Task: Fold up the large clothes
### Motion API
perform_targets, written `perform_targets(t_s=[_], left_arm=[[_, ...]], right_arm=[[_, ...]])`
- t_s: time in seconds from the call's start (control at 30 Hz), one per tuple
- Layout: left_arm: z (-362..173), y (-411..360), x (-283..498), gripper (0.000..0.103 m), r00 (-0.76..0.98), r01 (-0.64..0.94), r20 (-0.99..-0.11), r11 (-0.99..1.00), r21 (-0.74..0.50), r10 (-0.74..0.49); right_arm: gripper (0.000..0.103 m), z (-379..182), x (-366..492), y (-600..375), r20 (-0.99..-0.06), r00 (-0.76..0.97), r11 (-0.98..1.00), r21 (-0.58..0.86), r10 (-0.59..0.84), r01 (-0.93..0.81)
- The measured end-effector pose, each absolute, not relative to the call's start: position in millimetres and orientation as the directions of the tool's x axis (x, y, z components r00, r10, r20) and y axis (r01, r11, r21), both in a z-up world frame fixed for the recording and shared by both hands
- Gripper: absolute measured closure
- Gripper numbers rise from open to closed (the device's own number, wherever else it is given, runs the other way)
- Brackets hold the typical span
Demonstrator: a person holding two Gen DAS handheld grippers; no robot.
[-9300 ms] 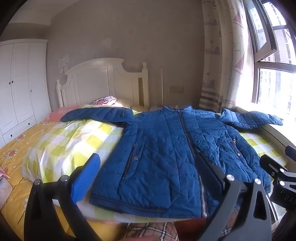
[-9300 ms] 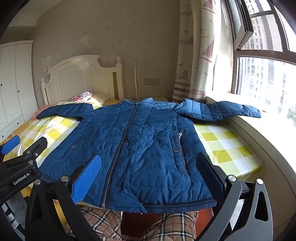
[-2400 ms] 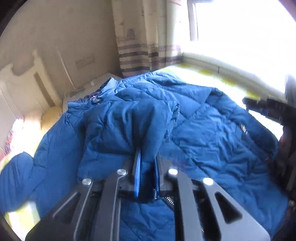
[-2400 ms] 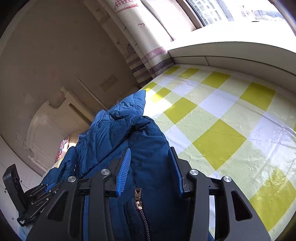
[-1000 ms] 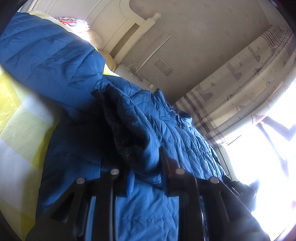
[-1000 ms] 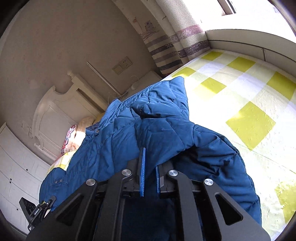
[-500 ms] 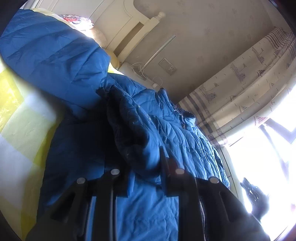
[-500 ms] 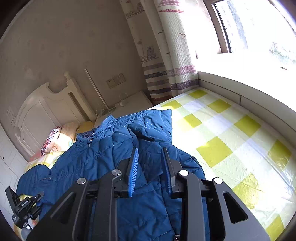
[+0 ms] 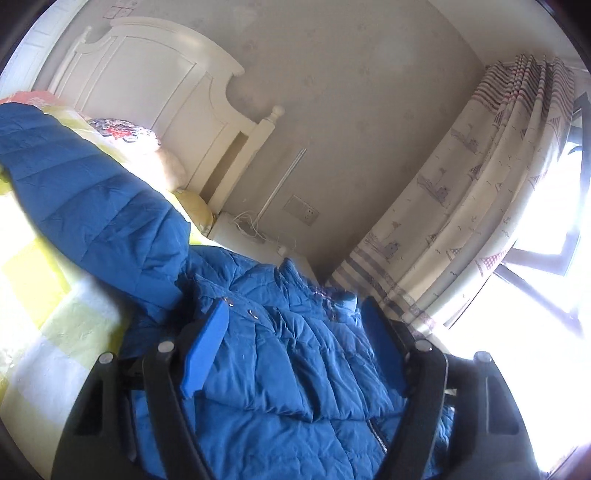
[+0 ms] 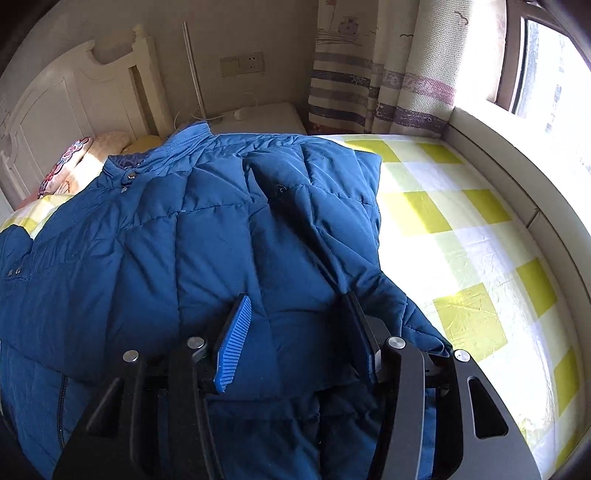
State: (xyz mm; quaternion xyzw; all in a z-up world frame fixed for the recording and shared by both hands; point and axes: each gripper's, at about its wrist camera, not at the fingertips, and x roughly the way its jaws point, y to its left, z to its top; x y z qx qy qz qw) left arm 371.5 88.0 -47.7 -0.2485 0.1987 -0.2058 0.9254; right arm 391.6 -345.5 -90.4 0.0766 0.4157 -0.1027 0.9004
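Blue jacket (image 10: 184, 258) spread on the checked bed (image 10: 461, 236), both grippers let go.

The right view shows one sleeve folded over the front; the left view shows the other sleeve (image 9: 92, 206) stretched out. The left gripper (image 9: 295, 343) and right gripper (image 10: 299, 332) have just been opening, jaws apart above the jacket, holding nothing.

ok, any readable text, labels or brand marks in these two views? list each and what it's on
None legible in either view.
Jacket: small mark near the folded sleeve, too small to read; snaps carry no readable text.
Curtain: boat and bird drawings only, no words.
Wall papers at the top edge: too blurred to read.
Wall socket: no readable marking.
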Motion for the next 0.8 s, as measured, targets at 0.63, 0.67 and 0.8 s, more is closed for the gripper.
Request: perform_targets(t_s=[0.63,0.67,0.8], left_arm=[[-83,72,414,0.012,0.653,0.233,-0.477,0.755,-0.613,-0.588],[-83,71,415,0.012,0.653,0.234,-0.477,0.755,-0.612,-0.588],[-83,72,415,0.011,0.653,0.235,-0.471,0.75,-0.618,-0.593]], right_arm=[[0.014,-93,491,-321,-0.815,0.576,0.988,0.032,-0.062,0.152],[0.014,-93,491,-323,-0.818,0.573,0.987,0.044,-0.053,0.155],[0.014,-81,493,-324,-0.817,0.573,0.991,0.02,-0.061,0.134]])
